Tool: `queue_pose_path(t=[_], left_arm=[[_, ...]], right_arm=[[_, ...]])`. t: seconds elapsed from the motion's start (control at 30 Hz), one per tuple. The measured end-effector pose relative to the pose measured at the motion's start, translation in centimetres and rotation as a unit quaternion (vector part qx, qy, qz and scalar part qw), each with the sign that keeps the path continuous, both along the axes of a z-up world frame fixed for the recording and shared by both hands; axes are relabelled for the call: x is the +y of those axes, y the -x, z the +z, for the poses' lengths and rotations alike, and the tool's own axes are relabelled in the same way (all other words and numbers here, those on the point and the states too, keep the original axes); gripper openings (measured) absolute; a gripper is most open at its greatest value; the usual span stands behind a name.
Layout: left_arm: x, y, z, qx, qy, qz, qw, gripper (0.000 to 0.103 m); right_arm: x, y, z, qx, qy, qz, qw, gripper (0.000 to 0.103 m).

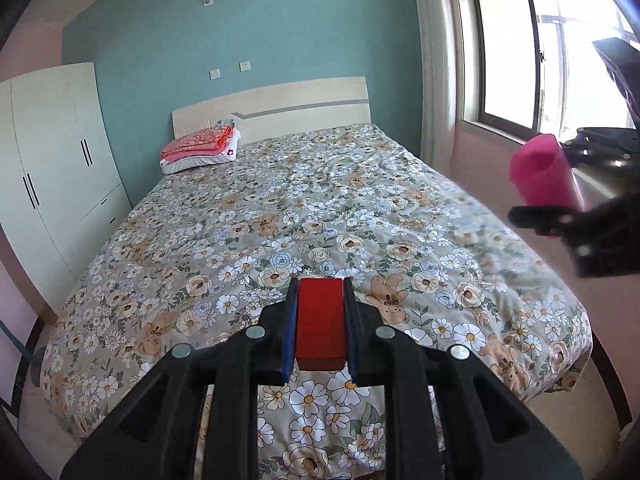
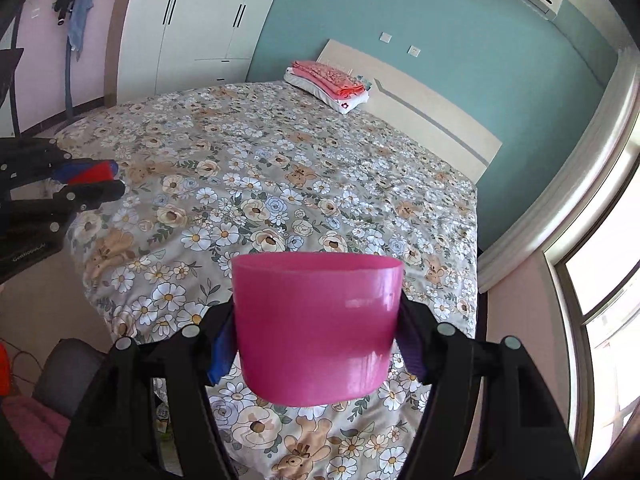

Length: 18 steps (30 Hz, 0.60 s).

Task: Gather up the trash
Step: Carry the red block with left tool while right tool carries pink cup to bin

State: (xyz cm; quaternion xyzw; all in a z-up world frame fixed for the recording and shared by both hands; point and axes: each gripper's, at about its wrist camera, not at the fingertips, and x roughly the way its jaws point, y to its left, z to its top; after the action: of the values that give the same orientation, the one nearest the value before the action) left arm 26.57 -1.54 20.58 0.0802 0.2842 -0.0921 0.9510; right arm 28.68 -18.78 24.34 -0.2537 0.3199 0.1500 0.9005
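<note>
Left wrist view: left tool [image 1: 320, 322] pinches a red block [image 1: 321, 326], matte, rectangular, flat-faced, square between the blue pads [image 1: 290, 328]. Right tool [image 2: 316, 344] clamps a pink plastic cup [image 2: 318, 330] by its sides: smooth, glossy, tapered, thin-walled, so probably squashes easily. Both items hang above the floral quilted bed [image 1: 304, 208], clear of the fabric. Step looks like carrying the picked-up trash. Next move needs a bin; none visible ahead of either tool, so locate one before letting go.
</note>
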Motion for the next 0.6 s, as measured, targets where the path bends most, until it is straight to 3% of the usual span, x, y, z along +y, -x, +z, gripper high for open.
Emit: queue_pose_path(t=[0.3, 0.6], left_arm=[[1.7, 6.1, -0.8, -0.017, -0.010, 0.001, 0.9998, 0.022], [3.2, 9.2, -4.7, 0.000, -0.003, -0.007, 1.0000, 0.022]], right_arm=[[0.4, 8.3, -0.8, -0.031, -0.024, 0.019, 0.999, 0.066], [-1.4, 13.5, -5.2, -0.024, -0.064, 0.011, 0.998, 0.066]])
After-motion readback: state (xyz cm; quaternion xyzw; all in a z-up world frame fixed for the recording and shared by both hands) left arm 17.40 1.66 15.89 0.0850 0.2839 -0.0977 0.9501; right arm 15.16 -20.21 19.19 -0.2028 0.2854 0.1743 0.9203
